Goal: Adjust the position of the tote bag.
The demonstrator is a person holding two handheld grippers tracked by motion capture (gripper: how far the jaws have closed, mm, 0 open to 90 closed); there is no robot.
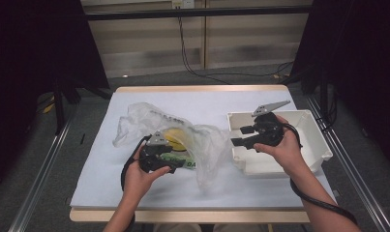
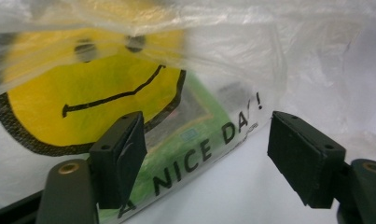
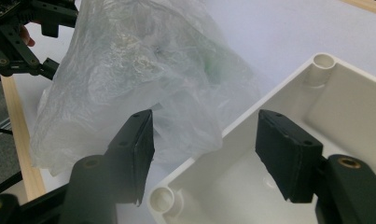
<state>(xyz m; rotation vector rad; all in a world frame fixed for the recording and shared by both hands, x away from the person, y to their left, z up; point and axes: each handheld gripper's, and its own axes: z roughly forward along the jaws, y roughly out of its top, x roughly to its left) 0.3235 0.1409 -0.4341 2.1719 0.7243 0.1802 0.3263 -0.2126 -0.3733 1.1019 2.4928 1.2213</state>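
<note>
A clear plastic bag (image 1: 197,137) printed with a yellow smiley face and the words "A NICE DAY!" lies crumpled on the table, left of a white plastic box (image 1: 313,140). My left gripper (image 1: 175,164) sits at the bag's near edge. In the left gripper view its jaws (image 2: 204,154) stand open, with the bag's (image 2: 97,88) printed lower edge running between them, untouched. My right gripper (image 1: 238,136) hovers over the box's left end, pointing at the bag. In the right gripper view its open jaws (image 3: 204,154) straddle the box's (image 3: 344,107) corner wall, the bag (image 3: 129,70) just beyond.
A white cloth (image 1: 149,188) covers the wooden table (image 1: 192,215). Something green and flat shows through the bag (image 2: 195,126). The box is empty inside. Black cables trail from both grippers past the table's front edge. Dark stands and metal rails flank the table.
</note>
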